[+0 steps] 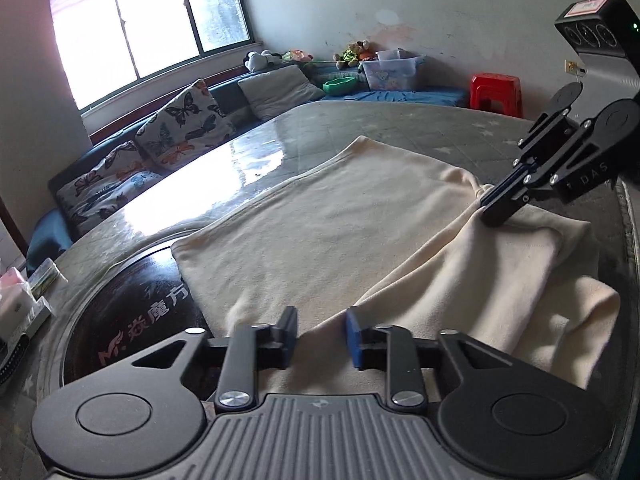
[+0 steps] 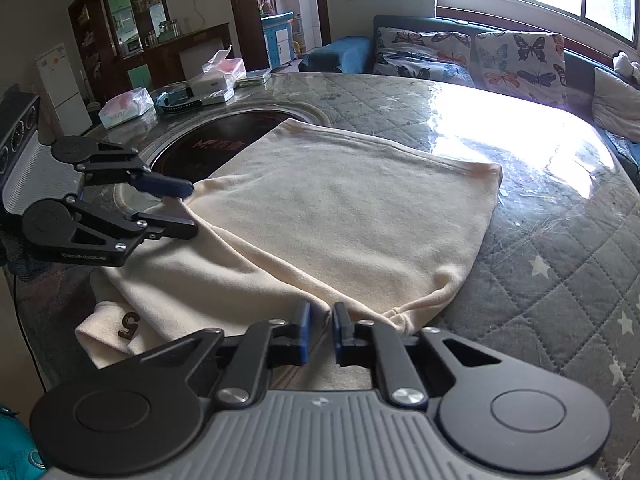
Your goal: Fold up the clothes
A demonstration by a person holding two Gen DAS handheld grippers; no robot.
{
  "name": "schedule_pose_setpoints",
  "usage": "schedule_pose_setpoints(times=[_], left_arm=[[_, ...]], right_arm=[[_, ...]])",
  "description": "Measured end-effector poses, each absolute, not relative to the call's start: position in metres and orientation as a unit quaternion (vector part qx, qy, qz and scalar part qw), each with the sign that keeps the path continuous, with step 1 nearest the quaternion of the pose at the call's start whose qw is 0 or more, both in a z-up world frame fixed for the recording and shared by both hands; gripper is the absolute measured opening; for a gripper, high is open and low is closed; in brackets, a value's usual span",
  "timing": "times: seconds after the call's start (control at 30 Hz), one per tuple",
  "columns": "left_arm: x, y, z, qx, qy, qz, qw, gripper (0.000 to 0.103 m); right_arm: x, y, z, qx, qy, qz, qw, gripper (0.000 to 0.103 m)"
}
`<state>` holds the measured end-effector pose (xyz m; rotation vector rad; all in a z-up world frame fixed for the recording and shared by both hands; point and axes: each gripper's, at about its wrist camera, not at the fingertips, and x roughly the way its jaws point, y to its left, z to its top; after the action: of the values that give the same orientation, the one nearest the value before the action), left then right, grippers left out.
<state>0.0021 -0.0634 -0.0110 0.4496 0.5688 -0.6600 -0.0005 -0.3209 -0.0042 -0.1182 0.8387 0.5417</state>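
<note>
My right black two-finger gripper [image 2: 320, 330] pinching a fold of the soft cream cloth garment [image 2: 340, 216], my left black gripper [image 2: 188, 210] partly open at its other edge, grey quilted table cover [image 2: 560, 260] underneath

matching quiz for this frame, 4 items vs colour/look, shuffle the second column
Things:
1. garment
2. stool
3. cushion
4. storage box

Looks:
A. red
B. butterfly print
C. plain cream
D. see-through plastic

Pairs: 1-C, 2-A, 3-B, 4-D
</note>
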Motion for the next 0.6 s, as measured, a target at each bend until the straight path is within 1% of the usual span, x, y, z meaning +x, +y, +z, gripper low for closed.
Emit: schedule_pose_setpoints(times=[0.03,0.07,0.1,0.2,0.3,0.47,0.6], left_arm=[[0.001,-0.062,-0.01,0.214,0.271,-0.317,0.884,0.011],[0.001,-0.06,-0.01,0.212,0.268,-0.317,0.885,0.009],[-0.001,-0.059,-0.009,0.211,0.262,-0.315,0.887,0.005],[-0.003,-0.055,-0.006,0.204,0.249,-0.302,0.897,0.001],[-0.001,-0.051,-0.003,0.193,0.247,-0.285,0.906,0.0],[0.002,-0.046,-0.005,0.179,0.254,-0.276,0.909,0.0],[-0.004,-0.048,-0.002,0.173,0.256,-0.311,0.899,0.003]], right_arm=[[-0.001,-0.32,-0.003,-0.059,0.399,0.259,0.877,0.006],[-0.002,-0.32,-0.002,-0.061,0.397,0.259,0.878,0.006],[-0.003,-0.32,-0.001,-0.062,0.395,0.259,0.879,0.005],[-0.006,-0.32,0.004,-0.064,0.382,0.258,0.885,0.004],[-0.007,-0.322,0.009,-0.061,0.37,0.254,0.892,0.004],[-0.001,-0.323,0.0,-0.059,0.383,0.241,0.89,0.004],[-0.003,-0.326,0.0,-0.057,0.376,0.232,0.895,0.003]])
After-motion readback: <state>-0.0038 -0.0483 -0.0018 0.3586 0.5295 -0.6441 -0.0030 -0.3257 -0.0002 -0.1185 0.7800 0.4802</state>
